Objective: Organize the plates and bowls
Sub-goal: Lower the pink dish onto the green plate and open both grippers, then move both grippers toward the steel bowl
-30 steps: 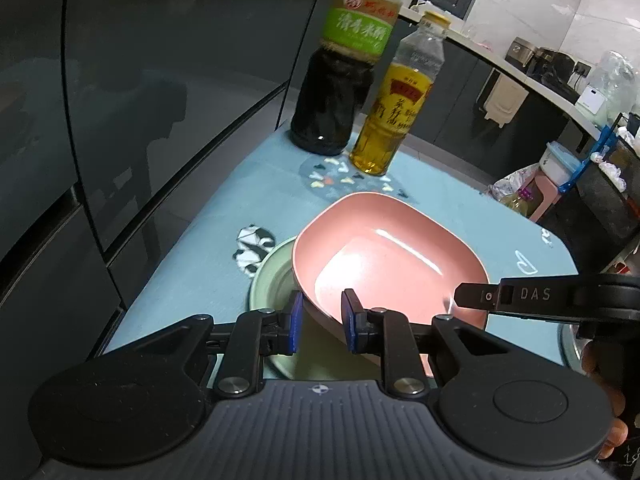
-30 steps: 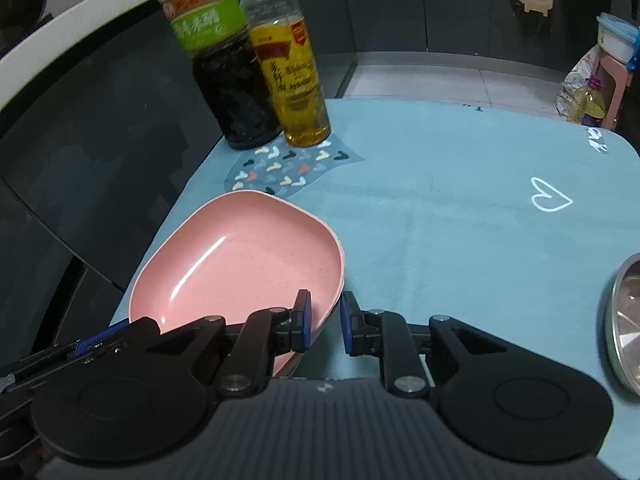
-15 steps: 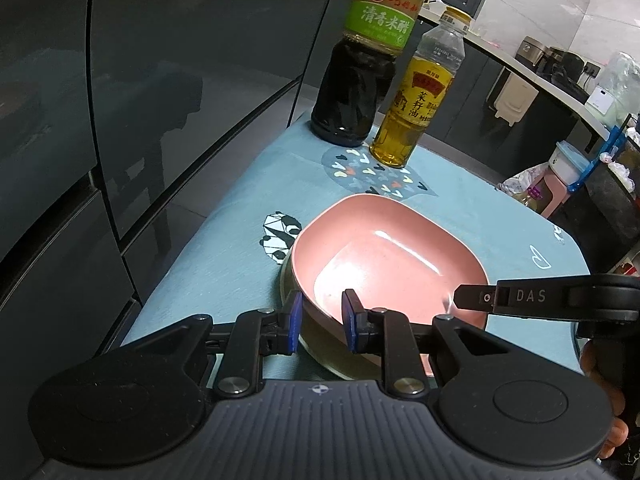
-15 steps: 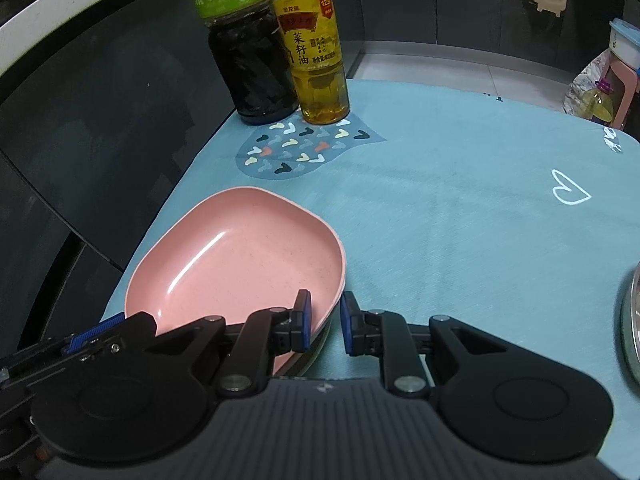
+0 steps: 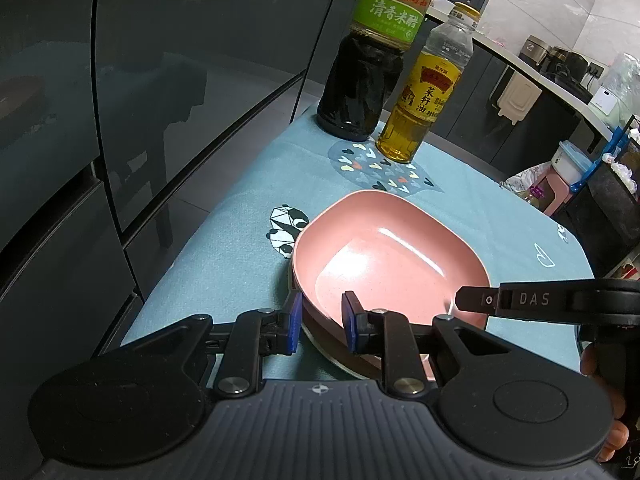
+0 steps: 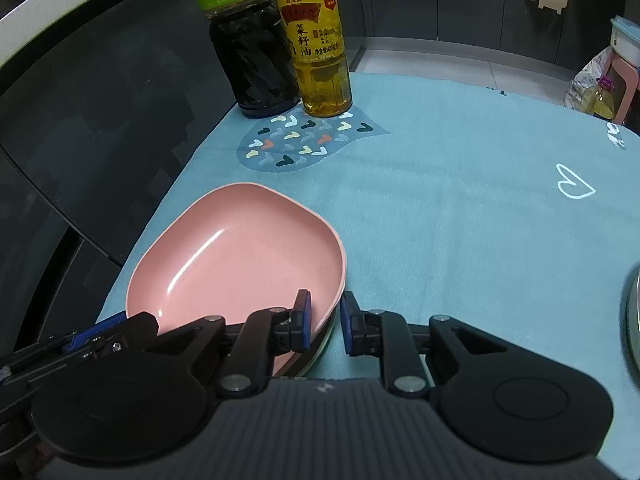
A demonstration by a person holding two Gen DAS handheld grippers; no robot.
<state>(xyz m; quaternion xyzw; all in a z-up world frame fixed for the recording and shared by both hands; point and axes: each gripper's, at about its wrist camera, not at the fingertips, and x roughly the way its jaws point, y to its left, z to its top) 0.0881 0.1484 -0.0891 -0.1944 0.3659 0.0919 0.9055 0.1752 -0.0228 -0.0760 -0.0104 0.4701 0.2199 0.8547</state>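
A pink squarish plate (image 5: 384, 264) lies on top of a pale green plate (image 5: 320, 350), whose rim shows just under it. It also shows in the right wrist view (image 6: 240, 264). My left gripper (image 5: 319, 324) straddles the near left rim of the stack, its jaws slightly apart around the rims. My right gripper (image 6: 324, 322) straddles the plate's right rim, its jaws slightly apart. Whether the pads press the rims is unclear. The right gripper's finger (image 5: 520, 300) reaches in from the right in the left wrist view.
A dark vinegar bottle (image 5: 368, 64) and a yellow oil bottle (image 5: 428, 92) stand at the far end of the blue tablecloth (image 6: 460, 220). A metal bowl's rim (image 6: 632, 320) shows at the right edge. Dark cabinet fronts (image 5: 120, 100) run close along the left.
The pink plate has come down onto the green plate, which is now almost hidden. Both grippers moved forward, so the bottles look nearer. The jaws stayed the same width.
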